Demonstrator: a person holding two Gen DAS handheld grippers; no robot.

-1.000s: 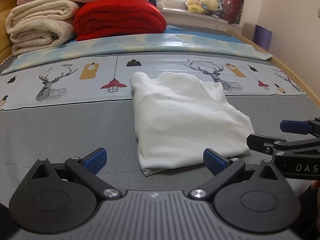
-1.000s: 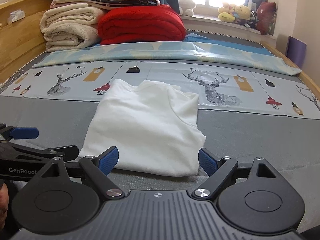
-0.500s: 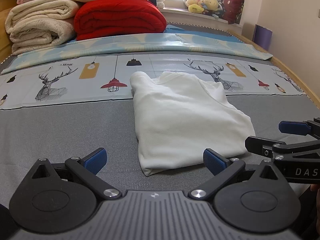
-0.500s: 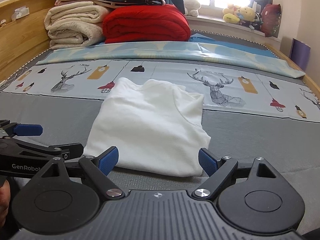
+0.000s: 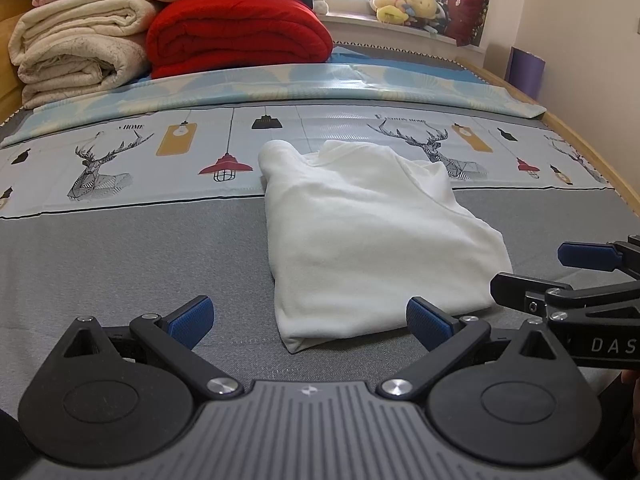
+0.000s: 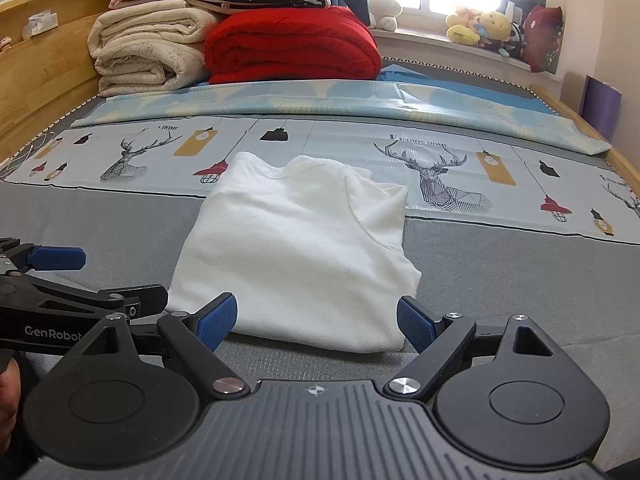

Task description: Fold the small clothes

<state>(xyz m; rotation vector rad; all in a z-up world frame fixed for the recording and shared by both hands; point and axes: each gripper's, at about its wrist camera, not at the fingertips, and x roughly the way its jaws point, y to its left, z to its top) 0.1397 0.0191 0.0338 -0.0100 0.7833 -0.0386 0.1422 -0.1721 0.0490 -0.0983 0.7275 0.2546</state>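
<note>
A white garment (image 5: 372, 240) (image 6: 304, 252) lies folded into a rough rectangle on the grey bed sheet, its collar end pointing away from me. My left gripper (image 5: 310, 322) is open, just short of the garment's near left corner, with nothing between its blue pads. My right gripper (image 6: 316, 322) is open too, its fingers spread either side of the garment's near edge without gripping it. Each gripper shows in the other's view: the right gripper (image 5: 536, 270) at the right edge, the left gripper (image 6: 116, 276) at the left edge.
The bed (image 5: 120, 272) has a grey sheet with a deer-and-lamp print band (image 5: 120, 160). Folded cream blankets (image 5: 80, 48) and a red quilt (image 5: 236, 32) are stacked at the far end. Plush toys (image 6: 484, 28) line the windowsill. A wooden bed rail (image 6: 36, 84) runs along the left.
Both views have crept slightly forward and the right gripper has drifted a little rightward relative to the garment. The garment lies unchanged and both grippers stay open.
</note>
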